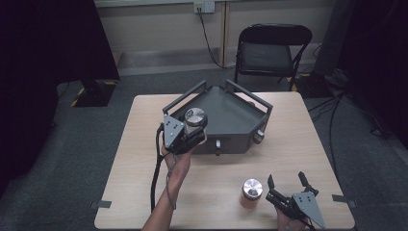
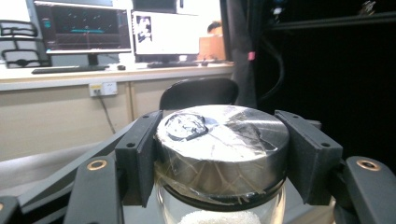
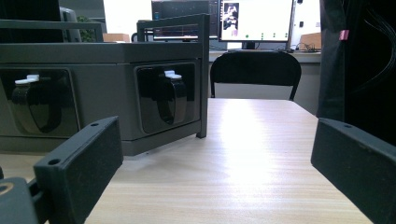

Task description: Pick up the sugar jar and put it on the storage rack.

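a glass jar (image 1: 195, 120) (silver lid, white grains inside) is clamped by the left gripper (image 1: 185, 132) above the grey tray (image 1: 231, 113); the right gripper (image 1: 287, 185) is held wide open near another jar (image 1: 251, 191).

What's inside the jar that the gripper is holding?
The jar held by the left gripper has something white and grainy inside, seen through the glass. How full it is cannot be seen: its silver lid and the jaws cover the rest.

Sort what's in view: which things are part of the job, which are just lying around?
In play:
- glass jar with silver metal lid, clamped in left tool
- dark grey metal tray with rail handles
- second silver-lidded jar on table
- right tool, open

Lying about:
- black folding chair
- black wall cable
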Tool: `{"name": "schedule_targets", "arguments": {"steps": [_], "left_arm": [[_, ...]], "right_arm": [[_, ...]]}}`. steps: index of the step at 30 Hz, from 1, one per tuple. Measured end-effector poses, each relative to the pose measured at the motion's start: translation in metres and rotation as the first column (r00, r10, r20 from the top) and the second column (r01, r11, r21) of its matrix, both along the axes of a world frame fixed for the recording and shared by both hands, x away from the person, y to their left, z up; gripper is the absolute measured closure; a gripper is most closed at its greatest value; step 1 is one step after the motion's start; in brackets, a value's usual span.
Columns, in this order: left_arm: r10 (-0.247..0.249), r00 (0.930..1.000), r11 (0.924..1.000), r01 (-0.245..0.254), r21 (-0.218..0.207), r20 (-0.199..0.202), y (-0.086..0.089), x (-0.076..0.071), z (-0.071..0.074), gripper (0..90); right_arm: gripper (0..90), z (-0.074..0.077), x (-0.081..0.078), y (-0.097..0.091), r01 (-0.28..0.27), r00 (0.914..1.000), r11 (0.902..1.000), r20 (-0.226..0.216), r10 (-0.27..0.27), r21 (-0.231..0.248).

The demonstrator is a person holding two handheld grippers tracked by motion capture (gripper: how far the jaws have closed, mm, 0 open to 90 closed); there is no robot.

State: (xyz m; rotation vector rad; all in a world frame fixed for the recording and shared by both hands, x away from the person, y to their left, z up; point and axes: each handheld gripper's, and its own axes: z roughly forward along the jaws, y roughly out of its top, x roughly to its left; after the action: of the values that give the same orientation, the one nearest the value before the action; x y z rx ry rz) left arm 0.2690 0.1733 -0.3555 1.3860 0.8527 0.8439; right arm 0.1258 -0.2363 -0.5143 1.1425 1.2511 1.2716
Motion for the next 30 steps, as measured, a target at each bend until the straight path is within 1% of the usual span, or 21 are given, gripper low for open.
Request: {"name": "schedule_targets", "arguments": {"steps": [3, 4, 6, 8, 10, 13, 14, 16, 17, 20, 21, 22, 23, 25, 27, 30], "left_arm": [[0.027, 0.9996, 0.9995, -0.027, -0.015, -0.003, -0.004, 0.007, 0.000, 35.5], [0.033, 0.9994, 0.9994, -0.033, -0.015, -0.010, -0.005, 0.010, 0.001, 35.5], [0.041, 0.9989, 0.9987, -0.042, -0.028, -0.022, -0.007, 0.015, 0.001, 35.5], [0.059, 0.9979, 0.9981, -0.059, -0.020, -0.027, -0.011, 0.021, 0.001, 35.5], [0.064, 0.9975, 0.9979, -0.064, -0.008, -0.030, -0.014, 0.026, 0.001, 35.5], [0.074, 0.9967, 0.9971, -0.075, -0.013, -0.034, -0.017, 0.033, -0.001, 35.5], [0.081, 0.9960, 0.9967, -0.081, -0.007, -0.038, -0.018, 0.035, -0.001, 35.5], [0.091, 0.9950, 0.9955, -0.090, 0.027, -0.042, -0.021, 0.039, 0.000, 35.5], [0.099, 0.9943, 0.9948, -0.098, 0.028, -0.040, -0.022, 0.039, -0.001, 35.4], [0.098, 0.9942, 0.9951, -0.097, 0.019, -0.044, -0.022, 0.043, -0.001, 35.4], [0.097, 0.9944, 0.9951, -0.095, 0.026, -0.043, -0.022, 0.045, -0.001, 35.4], [0.099, 0.9938, 0.9949, -0.098, 0.021, -0.050, -0.022, 0.046, -0.001, 35.4], [0.100, 0.9934, 0.9950, -0.099, 0.009, -0.057, -0.021, 0.047, -0.001, 35.4], [0.096, 0.9932, 0.9953, -0.096, -0.003, -0.066, -0.020, 0.049, -0.002, 35.4], [0.097, 0.9930, 0.9953, -0.097, 0.006, -0.066, -0.022, 0.049, -0.003, 35.4], [0.091, 0.9935, 0.9958, -0.091, 0.005, -0.068, -0.023, 0.050, -0.007, 35.4]], "right_arm": [[1.3, 0.000, 0.000, 0.000, 0.000, 1.0000, 1.0000, 0.000, 0.000, 0.000], [1.3, 0.000, 0.000, 0.000, 0.000, 1.0000, 1.0000, 0.000, 0.000, 0.000], [1.3, 0.000, 0.000, 0.000, -0.001, 1.0000, 1.0000, 0.000, 0.001, 0.000], [1.3, 0.001, 0.000, -0.001, -0.005, 1.0000, 1.0000, -0.003, 0.005, 0.001], [1.3, 0.000, 0.000, -0.002, -0.009, 1.0000, 1.0000, -0.002, 0.009, 0.001], [1.3, 0.000, 0.000, -0.002, -0.011, 0.9999, 0.9999, -0.002, 0.011, 0.001], [1.3, 0.000, 0.000, -0.002, -0.012, 0.9999, 0.9999, -0.001, 0.012, 0.000], [1.3, 0.000, 0.000, -0.002, -0.012, 0.9999, 0.9999, -0.001, 0.012, 0.000], [1.3, 0.000, 0.000, -0.002, -0.012, 0.9999, 0.9999, -0.001, 0.012, 0.000], [1.3, 0.000, 0.000, -0.002, -0.010, 1.0000, 1.0000, -0.001, 0.010, 0.000], [1.3, 0.003, -0.002, 0.002, -0.019, 0.9993, 0.9963, -0.031, 0.022, 0.084], [1.3, 0.000, 0.000, -0.001, -0.011, 0.9999, 0.9999, -0.004, 0.011, 0.010], [1.3, 0.000, 0.000, -0.002, -0.009, 1.0000, 1.0000, 0.001, 0.009, -0.002], [1.3, 0.000, 0.000, -0.002, -0.010, 0.9999, 0.9999, 0.000, 0.010, -0.001], [1.3, 0.000, 0.000, -0.002, -0.010, 0.9999, 0.9999, 0.000, 0.010, 0.000], [1.3, 0.000, 0.000, -0.002, -0.010, 0.9999, 0.9999, -0.001, 0.010, 0.000]]}}
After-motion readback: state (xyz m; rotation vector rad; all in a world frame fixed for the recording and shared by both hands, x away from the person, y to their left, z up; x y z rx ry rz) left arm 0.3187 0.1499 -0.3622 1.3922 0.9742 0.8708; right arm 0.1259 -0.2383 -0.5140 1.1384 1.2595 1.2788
